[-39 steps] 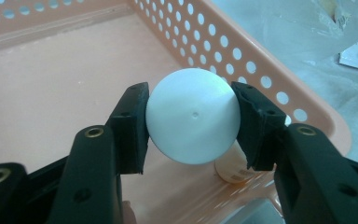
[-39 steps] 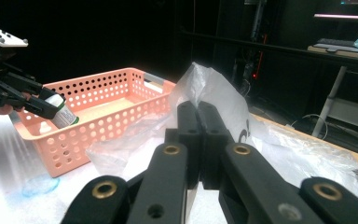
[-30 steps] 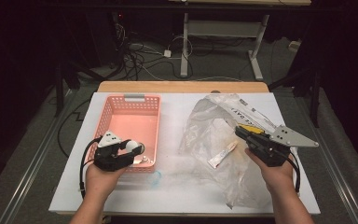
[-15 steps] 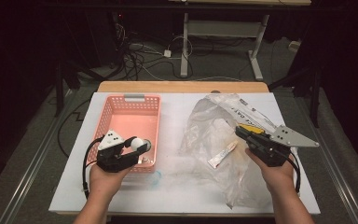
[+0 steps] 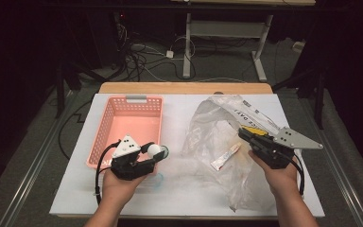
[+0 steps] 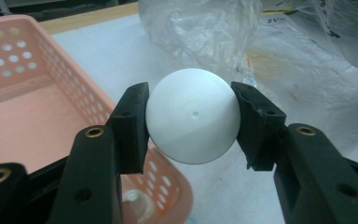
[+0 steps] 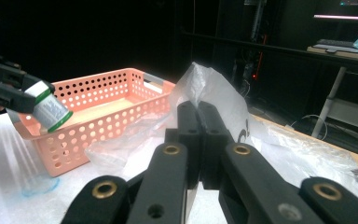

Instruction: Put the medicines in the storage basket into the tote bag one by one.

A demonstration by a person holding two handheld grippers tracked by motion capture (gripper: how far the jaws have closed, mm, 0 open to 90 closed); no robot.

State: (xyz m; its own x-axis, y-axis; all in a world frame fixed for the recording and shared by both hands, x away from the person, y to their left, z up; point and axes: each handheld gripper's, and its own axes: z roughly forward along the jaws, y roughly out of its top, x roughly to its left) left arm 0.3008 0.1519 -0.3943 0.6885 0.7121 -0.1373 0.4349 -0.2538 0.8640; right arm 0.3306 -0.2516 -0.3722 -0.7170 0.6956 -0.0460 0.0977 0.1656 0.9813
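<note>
Left gripper view shows your left claw clenched on the white-capped bottle beside the pink basket, near the tabletop's front edge; its rounded cap could slip. Your right claw pinches the plastic bag.

From my left gripper, the bottle shows me just its white round end; its body is hidden behind. The basket runs off the frame left of the jaws. Past my right gripper, the bottle's label print is too blurred to read. The tube's print is too small.
</note>
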